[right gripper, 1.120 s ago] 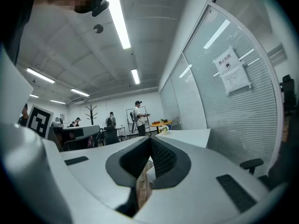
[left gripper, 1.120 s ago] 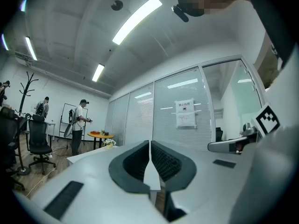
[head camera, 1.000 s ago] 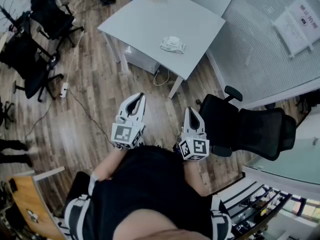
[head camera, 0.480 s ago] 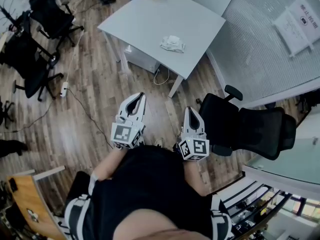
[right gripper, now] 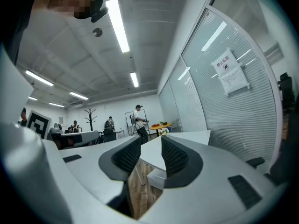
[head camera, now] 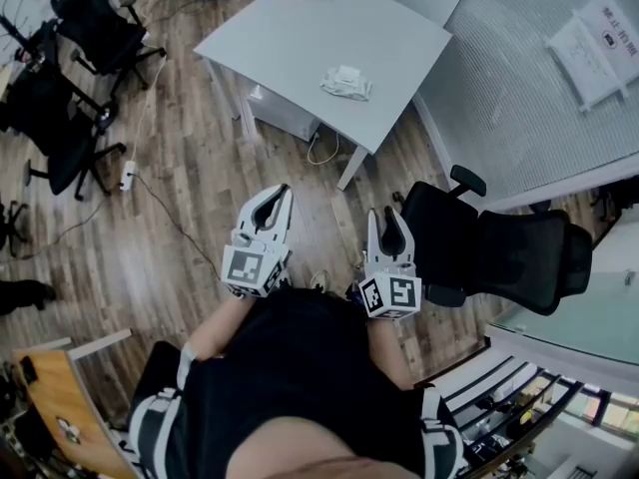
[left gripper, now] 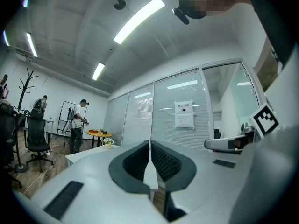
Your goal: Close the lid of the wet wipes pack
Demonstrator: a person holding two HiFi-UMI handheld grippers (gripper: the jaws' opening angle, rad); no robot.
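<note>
In the head view, we hold the left gripper (head camera: 280,194) and the right gripper (head camera: 380,215) above the wooden floor (head camera: 120,257), well apart from the white table (head camera: 300,38). The wet wipes pack (head camera: 345,84) lies on the tabletop toward the corner nearest us; its lid is too small to read. In the left gripper view, our jaws are clenched together on nothing. In the right gripper view, our jaws are opening, with nothing between them.

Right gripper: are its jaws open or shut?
Open, and opening: the right gripper shows a clear gap between its jaws, with nothing held there.
</note>
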